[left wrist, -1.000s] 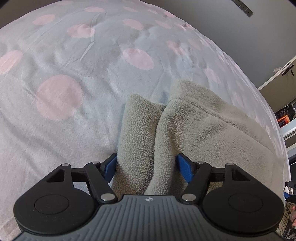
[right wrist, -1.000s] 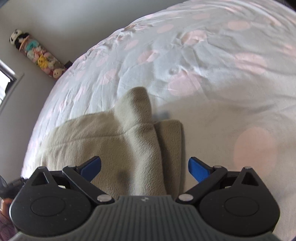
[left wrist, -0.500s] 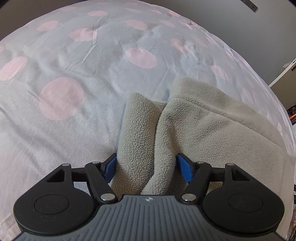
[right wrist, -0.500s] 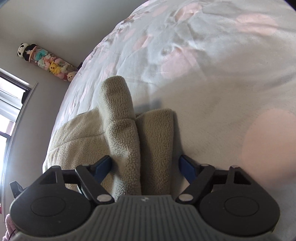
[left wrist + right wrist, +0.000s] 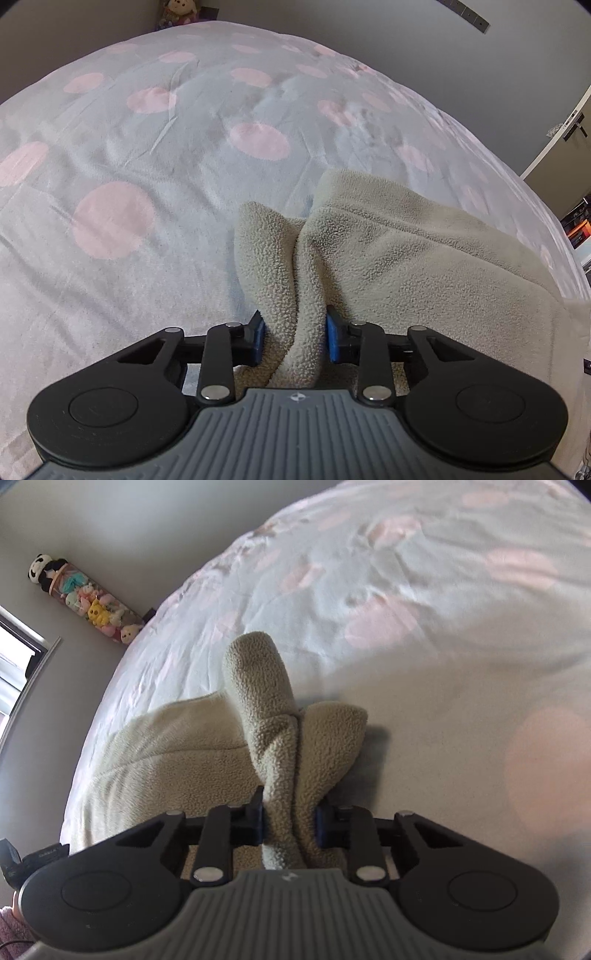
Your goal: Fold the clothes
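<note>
A beige fleece garment (image 5: pixel 413 258) lies on a bed, spreading to the right in the left wrist view and to the left (image 5: pixel 177 753) in the right wrist view. My left gripper (image 5: pixel 294 339) is shut on a bunched corner of the fleece, with the blue pads (image 5: pixel 333 339) pressing the cloth from both sides. My right gripper (image 5: pixel 289 821) is shut on another bunched corner, and a fold of fleece sticks up beyond its fingers. Both pinched corners are lifted slightly off the bed.
The bed carries a pale blue cover with pink dots (image 5: pixel 147 155), wide and bare to the left and far side. A tube of plush toys (image 5: pixel 85 598) leans in the wall corner. A window (image 5: pixel 14 657) and a cupboard door (image 5: pixel 561 147) flank the bed.
Both grippers have closed from wide apart onto the fleece corners. The right gripper has also tilted and lifted, raising its corner of the fleece.
</note>
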The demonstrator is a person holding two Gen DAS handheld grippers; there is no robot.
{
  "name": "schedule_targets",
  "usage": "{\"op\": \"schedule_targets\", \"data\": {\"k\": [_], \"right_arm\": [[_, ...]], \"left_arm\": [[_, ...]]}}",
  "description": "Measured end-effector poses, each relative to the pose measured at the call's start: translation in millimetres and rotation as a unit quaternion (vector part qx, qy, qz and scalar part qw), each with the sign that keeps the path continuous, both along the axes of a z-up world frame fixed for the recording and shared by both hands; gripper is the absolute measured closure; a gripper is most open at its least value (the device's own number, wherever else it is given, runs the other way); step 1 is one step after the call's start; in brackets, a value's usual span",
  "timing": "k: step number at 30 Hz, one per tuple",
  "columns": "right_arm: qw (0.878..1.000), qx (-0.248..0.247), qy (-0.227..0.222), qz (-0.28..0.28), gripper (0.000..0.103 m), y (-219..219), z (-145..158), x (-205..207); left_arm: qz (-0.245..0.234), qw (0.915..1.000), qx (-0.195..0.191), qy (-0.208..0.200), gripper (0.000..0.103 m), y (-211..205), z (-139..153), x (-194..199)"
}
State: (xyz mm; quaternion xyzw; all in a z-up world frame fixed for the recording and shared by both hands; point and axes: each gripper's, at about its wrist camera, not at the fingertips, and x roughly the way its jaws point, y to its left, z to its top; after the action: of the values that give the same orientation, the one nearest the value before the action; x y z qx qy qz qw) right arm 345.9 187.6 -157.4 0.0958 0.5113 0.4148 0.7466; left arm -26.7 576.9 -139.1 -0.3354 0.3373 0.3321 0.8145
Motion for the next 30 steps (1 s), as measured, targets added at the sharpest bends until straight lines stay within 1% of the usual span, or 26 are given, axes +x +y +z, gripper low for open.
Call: {"op": "schedule_targets", "data": {"k": [3, 5, 7, 11, 13, 18, 21, 24, 27, 30], "right_arm": [[1.0, 0.002, -0.021, -0.006, 0.079, -2, 26, -11], [0.999, -0.003, -0.047, -0.008, 0.08, 1, 45, -23], [0.997, -0.005, -0.071, -0.009, 0.081, 4, 65, -35], [0.995, 0.007, -0.102, -0.003, 0.081, 12, 103, -59], [0.993, 0.013, -0.114, 0.005, 0.081, 21, 119, -73], [0.99, 0.032, -0.137, 0.032, 0.082, 55, 147, -111], [0.987, 0.047, -0.148, 0.049, 0.082, 78, 163, -134], [0.984, 0.07, -0.145, 0.072, 0.082, 114, 170, -153], [0.982, 0.088, -0.137, 0.093, 0.082, 157, 171, -170], [0.98, 0.107, -0.125, 0.109, 0.082, 205, 167, -185]], "left_arm": [[0.001, 0.9998, 0.015, -0.012, 0.079, -2, 8, -3], [0.008, 0.9994, 0.023, -0.024, 0.081, -3, 15, -6], [0.013, 0.9986, 0.03, -0.042, 0.082, -3, 23, -10], [0.02, 0.995, 0.047, -0.085, 0.084, -3, 46, -26], [0.022, 0.9932, 0.051, -0.102, 0.085, -3, 55, -34], [0.045, 0.9884, 0.074, -0.125, 0.085, 10, 77, -64], [0.051, 0.9855, 0.101, -0.127, 0.085, 34, 100, -88], [0.058, 0.983, 0.132, -0.114, 0.085, 65, 124, -110], [0.07, 0.9796, 0.157, -0.105, 0.085, 101, 152, -137], [0.076, 0.9767, 0.183, -0.083, 0.085, 135, 172, -155]]}}
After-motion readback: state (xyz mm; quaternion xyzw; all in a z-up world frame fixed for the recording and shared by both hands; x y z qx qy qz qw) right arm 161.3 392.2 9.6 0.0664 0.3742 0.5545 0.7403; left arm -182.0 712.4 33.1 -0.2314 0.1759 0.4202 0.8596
